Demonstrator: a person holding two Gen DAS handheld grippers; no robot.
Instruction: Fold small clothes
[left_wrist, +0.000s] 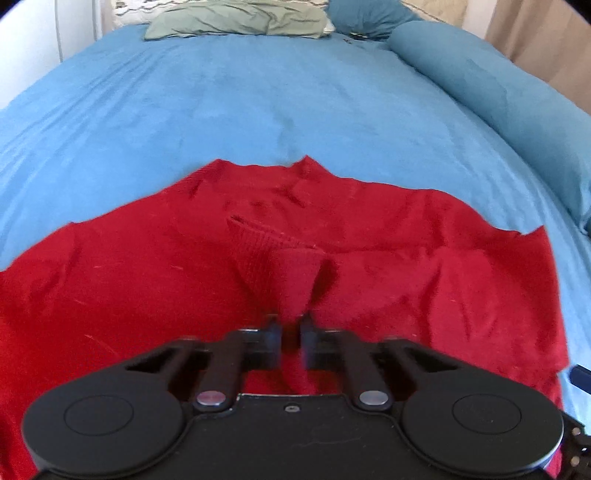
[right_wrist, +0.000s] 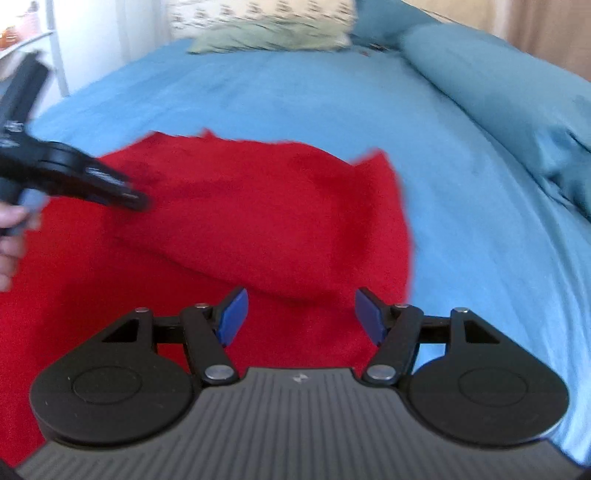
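A: Where was the red garment (left_wrist: 155, 266) seen?

B: It was spread over the near part of the blue bed sheet (left_wrist: 258, 96), crumpled rather than flat. A ribbed cuff (left_wrist: 273, 251) was drawn up from the middle of the cloth toward the left gripper (left_wrist: 290, 328).

A: And how were that gripper's jaws found?

B: They were brought almost together, and a narrow pleat of the red knit was pinched between the fingers (left_wrist: 271, 332) — the cloth was seen rising in a small ridge straight into the gap.

A: What was noted of the right gripper (right_wrist: 301, 314)?

B: Its jaws were held wide apart, the blue pads (right_wrist: 233, 317) plainly separated. Red cloth lay beneath and ahead of them, but nothing was gripped; whether the pads brushed the fabric could not be told, since the view was blurred.

A: Was the left tool caught in the right wrist view?

B: Yes — it was seen at the left edge, tilted down onto the garment, with a hand (right_wrist: 11, 236) wrapped round its handle.

A: What else was recorded?

B: A green pillow (left_wrist: 236, 18) was seen at the head of the bed, and a long blue bolster (left_wrist: 491, 96) along the right side, both well apart from the garment.
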